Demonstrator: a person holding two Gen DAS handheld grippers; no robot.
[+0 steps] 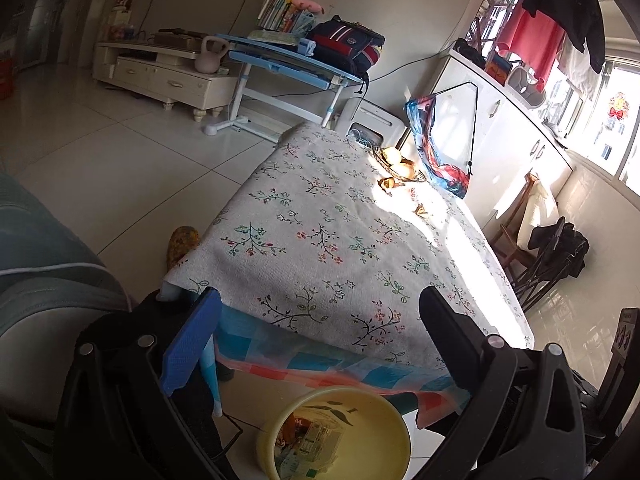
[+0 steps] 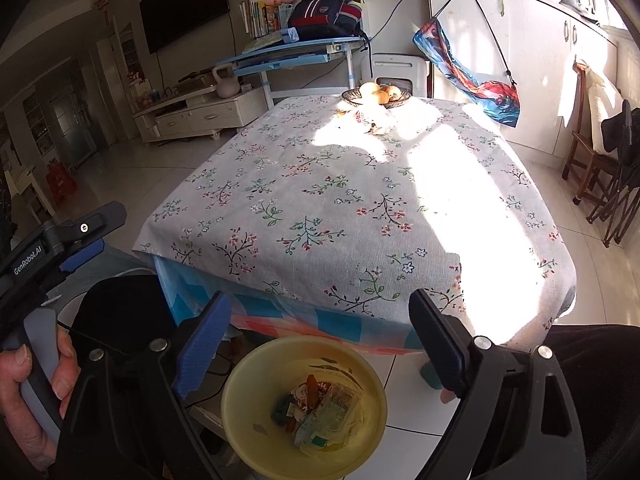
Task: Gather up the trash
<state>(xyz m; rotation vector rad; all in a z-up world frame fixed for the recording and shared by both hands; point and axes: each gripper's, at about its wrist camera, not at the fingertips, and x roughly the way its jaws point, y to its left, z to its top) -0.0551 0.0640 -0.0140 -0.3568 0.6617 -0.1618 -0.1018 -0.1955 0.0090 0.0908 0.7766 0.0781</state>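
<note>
**Two claws spread over one yellow bin, scraps waiting at the table's far end**

Hanging spread wide and holding nothing: left claw [image 1: 320, 344], blue-padded finger [image 1: 192, 344] to one side, black finger to the other. Sitting straight below and between those fingers, on the pale floor tiles: one yellow bin [image 1: 384, 412], wrappers and packets [image 1: 316, 444] lying loose inside. Stretching ahead beyond the fingertips: one table under a floral cloth [image 1: 320, 216], a blue-and-orange checked cloth [image 1: 288, 360] hanging from under its near edge, close above the bin. Lying far ahead on the sunlit end, well apart from the claw: two brownish scraps [image 1: 389, 183], too small to name, just this side of one dark fruit bowl [image 1: 396, 164] holding about three pale round fruits. Poking out left of the table on the floor: one yellow slipper [image 1: 182, 242].

Hanging likewise spread and empty: right claw [image 2: 320, 344], the same bin directly beneath it, trash heaped at the bottom. Showing at far left of the right wrist view: the left claw's handle, gripped by one hand [image 2: 28, 396]. Standing further right, beyond the table's edge: one wooden chair [image 2: 588, 148] against white cupboards [image 2: 532, 60], a bright printed bag [image 2: 472, 76] hanging from them.
</note>
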